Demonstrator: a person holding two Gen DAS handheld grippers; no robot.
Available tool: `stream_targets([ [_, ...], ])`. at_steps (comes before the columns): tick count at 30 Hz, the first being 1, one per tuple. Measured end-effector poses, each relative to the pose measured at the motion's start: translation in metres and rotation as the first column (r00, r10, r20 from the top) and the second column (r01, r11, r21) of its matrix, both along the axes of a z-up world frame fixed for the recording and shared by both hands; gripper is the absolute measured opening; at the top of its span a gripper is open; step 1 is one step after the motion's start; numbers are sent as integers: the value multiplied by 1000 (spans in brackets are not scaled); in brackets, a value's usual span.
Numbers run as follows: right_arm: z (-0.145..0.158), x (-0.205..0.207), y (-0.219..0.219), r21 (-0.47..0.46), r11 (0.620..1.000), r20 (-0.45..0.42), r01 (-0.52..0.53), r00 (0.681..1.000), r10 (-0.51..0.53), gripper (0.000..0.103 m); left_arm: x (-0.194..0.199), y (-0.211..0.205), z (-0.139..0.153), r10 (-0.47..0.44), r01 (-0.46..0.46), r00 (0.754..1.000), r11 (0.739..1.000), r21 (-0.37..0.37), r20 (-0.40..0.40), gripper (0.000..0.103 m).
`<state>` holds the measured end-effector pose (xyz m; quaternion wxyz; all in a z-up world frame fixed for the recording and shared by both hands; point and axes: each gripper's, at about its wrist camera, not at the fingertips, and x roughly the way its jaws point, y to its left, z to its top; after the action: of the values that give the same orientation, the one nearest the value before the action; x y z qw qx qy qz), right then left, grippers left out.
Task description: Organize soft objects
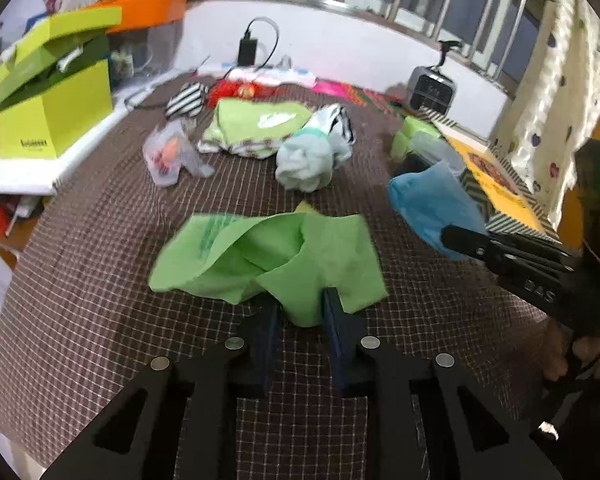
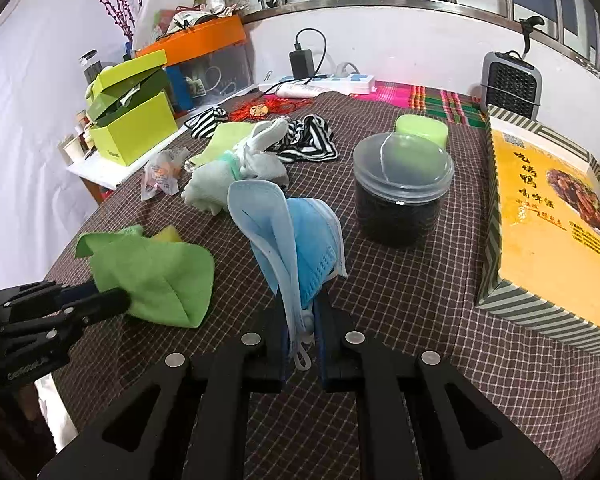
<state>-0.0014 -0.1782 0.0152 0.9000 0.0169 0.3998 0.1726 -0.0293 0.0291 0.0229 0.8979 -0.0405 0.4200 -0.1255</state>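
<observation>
Landmark: the lidded black tub [image 2: 402, 192] on the checked cloth [image 2: 420, 304].

Green cloth [image 1: 268, 260], well left of the tub: the left gripper [image 1: 300, 312] pinches only its near edge; most lies slack, so lifting may drag it or slip it free.

Blue face masks [image 2: 300, 248], just left of the tub: the right gripper [image 2: 300, 320] clamps their lower ends; a dangling ear loop [image 2: 302, 356] could snag, and a swing might strike the tub.

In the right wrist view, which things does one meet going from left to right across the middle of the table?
Crumpled green cloth → blue face masks in the right gripper → dark round container with clear lid → yellow striped-edge box.
</observation>
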Motion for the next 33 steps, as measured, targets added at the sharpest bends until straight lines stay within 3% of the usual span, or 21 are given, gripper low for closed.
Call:
stream_targets([
  [3,2,-3,-1,2,1000,6,2,1000,-2,11,3,1,-4,19,-20,1000,999,-26,-19,33],
  [5,2,-3,-3,3,1000,8,9,1000,-9,11,6,0,-3,33,-34,999,999,-23,-16,35],
  [6,1,-3,-4,3,1000,5,11,1000,-11,11,8,-1,-3,42,-42,999,999,-26,-13,34],
  [9,0,-3,-5,10,1000,1,10,1000,-10,11,13,1,-4,61,-61,998,997,-45,-20,19],
  [13,2,-5,-7,12,1000,11,12,1000,-12,11,11,-1,-1,69,-69,998,998,-8,-7,12],
  [20,8,-9,-13,16,1000,26,22,999,-23,11,1,2,19,75,-75,995,997,8,65,11],
  [27,4,-10,-16,-8,999,20,33,999,-33,11,6,-6,12,60,-60,998,998,7,33,11],
  [33,-4,-5,-10,-97,994,19,56,998,-55,11,20,-29,3,70,-72,997,995,76,29,14],
])
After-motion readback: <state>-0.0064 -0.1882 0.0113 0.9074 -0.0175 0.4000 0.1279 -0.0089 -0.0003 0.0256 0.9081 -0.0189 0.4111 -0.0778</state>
